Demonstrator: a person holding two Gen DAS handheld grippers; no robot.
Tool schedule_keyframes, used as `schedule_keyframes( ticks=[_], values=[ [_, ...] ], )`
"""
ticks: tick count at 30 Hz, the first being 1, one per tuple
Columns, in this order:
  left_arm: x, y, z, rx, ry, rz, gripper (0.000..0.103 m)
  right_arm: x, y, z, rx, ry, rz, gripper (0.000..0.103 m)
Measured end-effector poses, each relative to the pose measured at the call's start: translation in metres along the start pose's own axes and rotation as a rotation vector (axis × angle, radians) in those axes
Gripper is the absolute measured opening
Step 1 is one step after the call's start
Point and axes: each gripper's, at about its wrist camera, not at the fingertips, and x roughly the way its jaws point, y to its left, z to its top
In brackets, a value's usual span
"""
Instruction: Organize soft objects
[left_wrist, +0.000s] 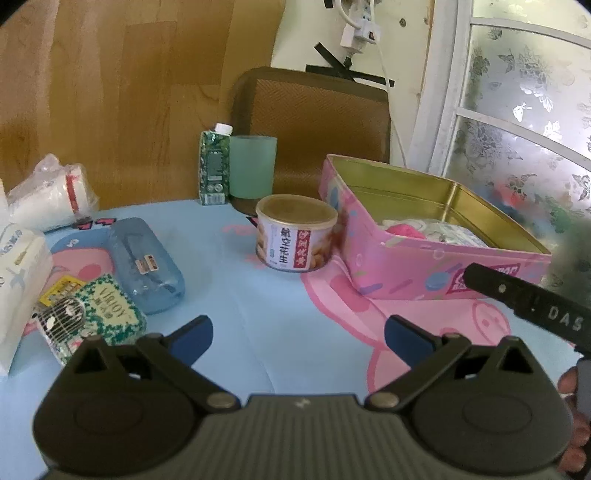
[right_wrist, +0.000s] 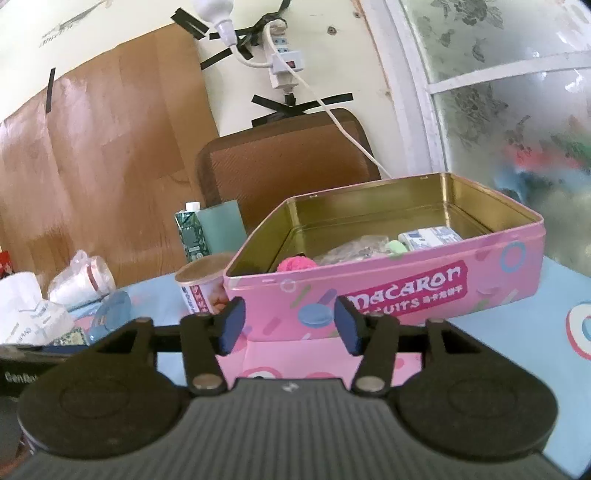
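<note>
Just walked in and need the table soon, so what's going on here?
A person is sorting soft things into the open pink macaron biscuit tin, holding a two-finger gripper in each hand. The tin already holds a pink fuzzy ball and a small tissue packet. Both the left gripper and the right gripper are open and empty. A green patterned tissue pack still lies on the blue cartoon tablecloth.

Left black two-finger gripper: blue-padded jaws spread wide, empty. Right black two-finger gripper: jaws partly apart, empty (person's fingers at near right edge).
</note>
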Motion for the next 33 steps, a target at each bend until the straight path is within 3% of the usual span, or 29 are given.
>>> schedule_keyframes(
  ticks=[7, 13, 24, 33],
  values=[
    [0.001, 0.001, -0.008, 0.023, 0.010, 0.094, 0.103, 0.004, 0.009, -0.006, -0.013, 0.042, 0.016, 0.059],
    [0.002, 0.018, -0.017, -0.040, 0.022, 0.067, 0.103, 0.004, 0.020, -0.009, -0.036, 0.056, 0.028, 0.059],
    [-0.006, 0.040, -0.028, -0.054, 0.049, 0.117, 0.103, 0.011, 0.049, -0.019, -0.091, 0.101, 0.063, 0.059],
    [-0.028, 0.075, -0.036, -0.109, 0.025, 0.167, 0.103, 0.018, 0.085, -0.030, -0.163, 0.144, 0.125, 0.059]
  ],
)
